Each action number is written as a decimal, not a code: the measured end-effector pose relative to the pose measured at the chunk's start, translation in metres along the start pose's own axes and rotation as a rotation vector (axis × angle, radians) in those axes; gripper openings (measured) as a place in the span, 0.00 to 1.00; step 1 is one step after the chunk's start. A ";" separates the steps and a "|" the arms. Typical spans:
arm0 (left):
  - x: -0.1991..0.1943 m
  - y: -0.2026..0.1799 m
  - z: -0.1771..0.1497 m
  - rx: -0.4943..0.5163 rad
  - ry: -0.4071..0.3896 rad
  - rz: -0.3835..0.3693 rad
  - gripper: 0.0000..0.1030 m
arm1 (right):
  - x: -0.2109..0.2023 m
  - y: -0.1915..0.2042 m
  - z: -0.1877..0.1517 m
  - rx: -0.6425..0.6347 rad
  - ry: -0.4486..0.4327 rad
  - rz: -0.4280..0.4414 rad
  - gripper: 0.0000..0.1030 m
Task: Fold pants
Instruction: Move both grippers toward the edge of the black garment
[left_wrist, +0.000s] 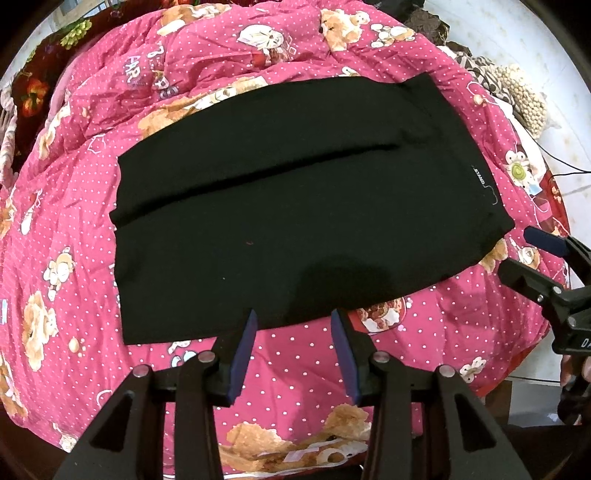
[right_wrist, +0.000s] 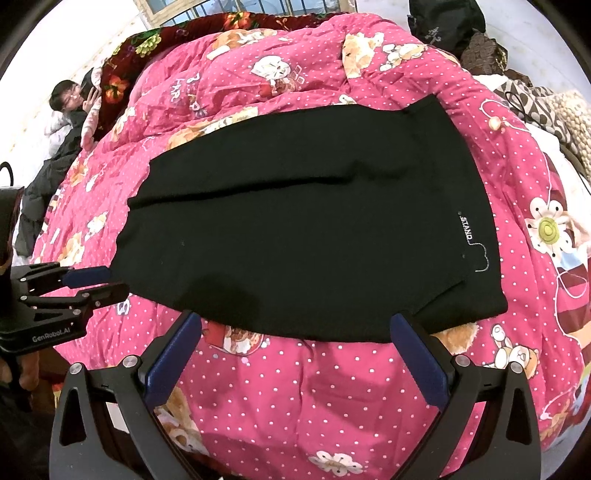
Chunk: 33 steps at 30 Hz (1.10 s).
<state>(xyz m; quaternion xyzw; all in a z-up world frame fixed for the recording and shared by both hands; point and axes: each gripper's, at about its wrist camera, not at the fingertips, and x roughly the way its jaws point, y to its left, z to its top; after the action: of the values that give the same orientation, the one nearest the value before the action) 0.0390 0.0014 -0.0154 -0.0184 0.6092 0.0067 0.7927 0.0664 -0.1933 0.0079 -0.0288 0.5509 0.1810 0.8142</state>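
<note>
While both grippers hovered at the near edge, the black pants (left_wrist: 295, 206) lay flat on the pink dotted quilt (left_wrist: 295, 373) covering the bed, legs side by side and running off to the left, waist to the right. A seam line between the two legs ran lengthwise across the cloth. White lettering (right_wrist: 466, 230) sat near the waist end, with a thin stitched outline just below it. The cloth looked mostly smooth, with slight creasing near the far right corner.

Left gripper (left_wrist: 294, 320): blue-padded fingers (left_wrist: 248, 332) stood apart, tips at the pants' near hem, nothing between them; no grip on the cloth was visible. Right gripper (right_wrist: 293, 325): fingers (right_wrist: 413, 343) spread wide, tips at the near edge of the pants toward the waist corner, also empty. Whether any tip actually touched the cloth could not be told.

Each gripper showed in the other's view, off to the side over the quilt. A dark floral blanket (right_wrist: 125, 70) lay at the far left of the bed, and patterned cushions (right_wrist: 535, 103) at the far right. A person (right_wrist: 70, 99) was beyond the bed's left corner.
</note>
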 end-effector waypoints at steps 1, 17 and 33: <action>-0.001 0.000 0.001 0.001 -0.001 0.001 0.43 | 0.000 -0.001 0.001 0.001 -0.003 0.003 0.99; -0.002 -0.003 0.006 -0.001 0.003 0.008 0.43 | -0.001 -0.006 0.004 0.013 0.000 0.010 0.99; 0.003 -0.006 0.007 -0.007 0.025 -0.011 0.43 | 0.003 -0.009 0.006 0.018 0.020 0.009 0.99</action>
<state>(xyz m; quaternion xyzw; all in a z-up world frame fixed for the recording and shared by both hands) 0.0469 -0.0048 -0.0159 -0.0244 0.6188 0.0044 0.7851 0.0759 -0.1998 0.0056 -0.0208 0.5606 0.1794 0.8081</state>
